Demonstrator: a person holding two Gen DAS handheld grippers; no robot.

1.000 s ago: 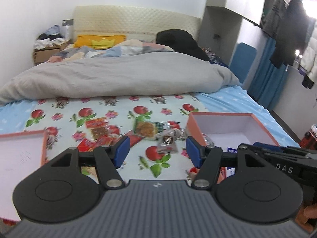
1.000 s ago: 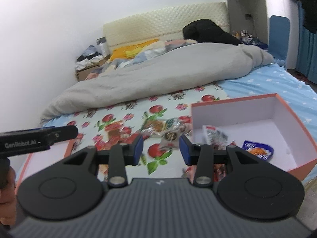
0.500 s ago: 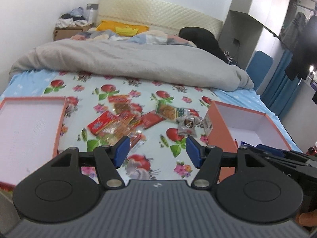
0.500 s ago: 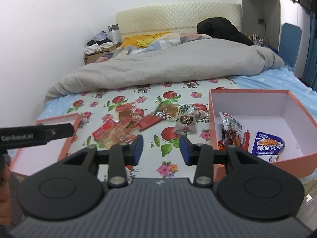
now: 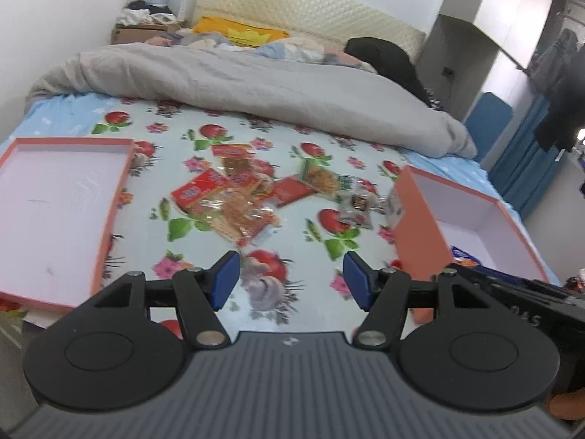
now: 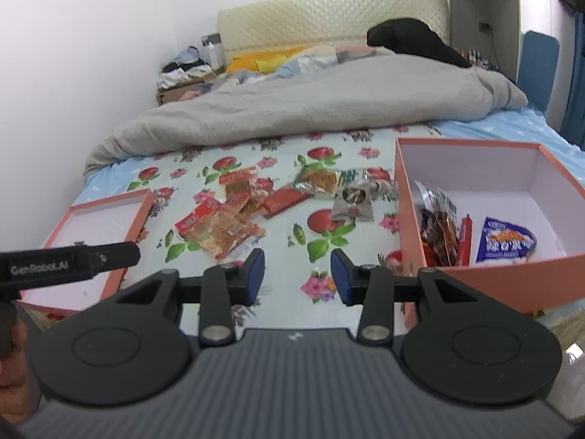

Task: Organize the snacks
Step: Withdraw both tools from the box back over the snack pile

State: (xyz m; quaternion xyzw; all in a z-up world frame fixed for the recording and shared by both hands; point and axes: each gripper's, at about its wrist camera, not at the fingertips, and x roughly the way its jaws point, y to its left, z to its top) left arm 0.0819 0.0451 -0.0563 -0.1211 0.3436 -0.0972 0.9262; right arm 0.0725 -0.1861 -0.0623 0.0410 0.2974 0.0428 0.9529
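Several snack packets [image 5: 237,212] [image 6: 223,228] lie scattered on the flowered sheet in the middle of the bed, red and clear ones to the left, a grey packet [image 6: 353,205] to the right. An orange box [image 6: 493,219] on the right holds a blue-white packet [image 6: 506,243] and a red-filled bag [image 6: 438,226]. Its shallow lid [image 5: 55,219] lies empty on the left. My left gripper [image 5: 290,280] hovers open over the sheet near the front edge, with nothing between its fingers. My right gripper [image 6: 296,276] is also open and empty, short of the packets.
A grey duvet [image 6: 310,102] is bunched across the far half of the bed, with pillows and a padded headboard [image 6: 329,18] behind. A cluttered bedside box [image 5: 142,29] stands far left. A cupboard and blue curtain [image 5: 519,168] are on the right.
Both grippers have come down and tipped toward the bed, so the snacks and both boxes now sit fuller in view. Neither gripper's jaws have changed.
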